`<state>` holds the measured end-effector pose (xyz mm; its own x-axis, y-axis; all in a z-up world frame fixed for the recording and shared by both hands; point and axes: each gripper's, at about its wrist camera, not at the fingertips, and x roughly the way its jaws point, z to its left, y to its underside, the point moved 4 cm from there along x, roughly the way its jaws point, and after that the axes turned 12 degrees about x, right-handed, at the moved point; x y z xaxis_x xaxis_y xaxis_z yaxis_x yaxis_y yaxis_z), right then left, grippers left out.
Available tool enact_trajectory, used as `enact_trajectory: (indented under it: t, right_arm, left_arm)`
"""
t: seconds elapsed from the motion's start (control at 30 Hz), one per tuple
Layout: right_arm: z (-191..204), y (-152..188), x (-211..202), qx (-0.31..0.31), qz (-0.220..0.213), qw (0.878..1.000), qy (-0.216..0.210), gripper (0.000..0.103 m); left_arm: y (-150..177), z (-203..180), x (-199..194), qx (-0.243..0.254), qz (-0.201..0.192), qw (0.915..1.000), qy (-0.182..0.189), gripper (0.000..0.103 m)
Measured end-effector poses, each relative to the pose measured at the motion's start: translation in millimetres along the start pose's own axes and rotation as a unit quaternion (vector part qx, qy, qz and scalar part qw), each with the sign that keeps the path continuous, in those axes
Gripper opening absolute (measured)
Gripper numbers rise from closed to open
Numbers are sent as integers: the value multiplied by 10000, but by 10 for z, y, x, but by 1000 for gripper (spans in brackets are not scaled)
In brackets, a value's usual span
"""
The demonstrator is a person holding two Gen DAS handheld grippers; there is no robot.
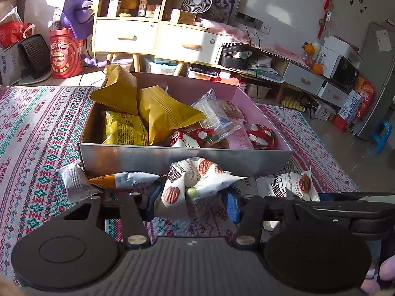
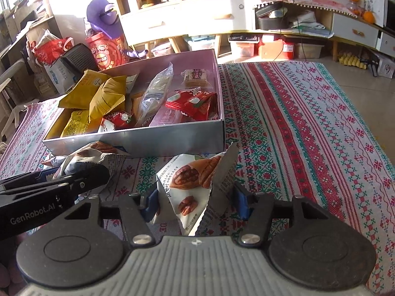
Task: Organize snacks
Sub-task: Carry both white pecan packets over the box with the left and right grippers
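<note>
A pink-lined box (image 1: pixel 246 159) (image 2: pixel 172 138) on the patterned cloth holds yellow packets (image 1: pixel 163 113), red packets (image 2: pixel 195 102) and clear-wrapped biscuits (image 2: pixel 155 91). My left gripper (image 1: pixel 190 201) is shut on a white pecan packet (image 1: pixel 195 185), just in front of the box's near wall. My right gripper (image 2: pixel 197 201) is shut on another white pecan packet (image 2: pixel 192 180), also before the box. The left gripper (image 2: pixel 49 185) shows at the left of the right wrist view. More white packets (image 1: pixel 81 180) (image 1: pixel 293 186) lie on the cloth by the box.
The patterned tablecloth (image 2: pixel 308 135) stretches to the right of the box. Behind the table stand a shelf with drawers (image 1: pixel 158 34), a red tin (image 1: pixel 65 54), a fan (image 1: pixel 197 0) and floor clutter.
</note>
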<state>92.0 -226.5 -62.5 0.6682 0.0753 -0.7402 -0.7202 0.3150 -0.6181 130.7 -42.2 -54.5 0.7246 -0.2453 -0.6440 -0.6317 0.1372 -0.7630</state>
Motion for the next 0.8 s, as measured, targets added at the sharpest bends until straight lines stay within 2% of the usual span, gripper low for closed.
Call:
enact_trajectory:
  t: [0.13,0.8]
  right_arm:
    - [42,-5,-38,-92,-38,9999,-63,55]
    - [73,-109,-249,12,-188,9995,-261,55]
  left_arm:
    - [6,-35,-43,147,6,9998,111,49]
    - [88,105,-320,65,-47,9989,452,48]
